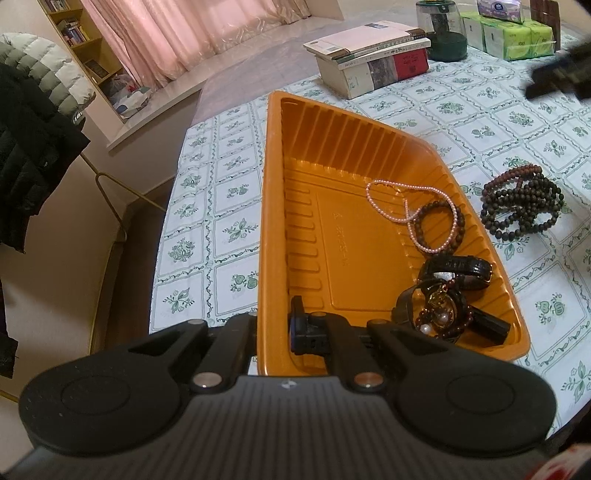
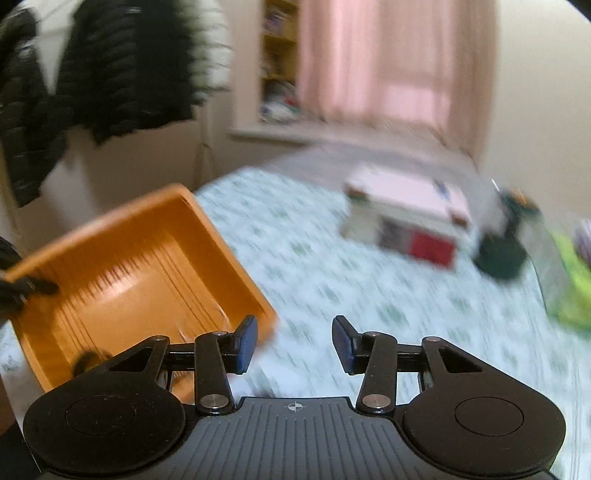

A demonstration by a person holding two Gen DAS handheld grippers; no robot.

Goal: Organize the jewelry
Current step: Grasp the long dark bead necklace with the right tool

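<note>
With your left gripper (image 1: pixel 275 332) clamped on the orange tray's (image 1: pixel 273 155) near rim and your right gripper (image 2: pixel 293 343) open and empty, reach for the dark bead strands (image 1: pixel 522 203) on the tablecloth at right of the frame.

It was a lived-in room of a home, most likely a bedroom or sitting room: pink curtains (image 1: pixel 177 33) hung over a low window ledge, a built-in bookshelf (image 1: pixel 79 40) beside them held rows of books, and padded winter jackets (image 1: pixel 33 110) hung on a rack at the side. The table (image 1: pixel 207 206) wore a plastic floral-patterned cloth and carried everyday household things, namely a stack of books (image 1: pixel 373 59), packs of tissues (image 1: pixel 513 37) and a dark-based jar (image 1: pixel 441 29). The right wrist view, though blurred, showed the same curtains, jackets and cream walls.
</note>
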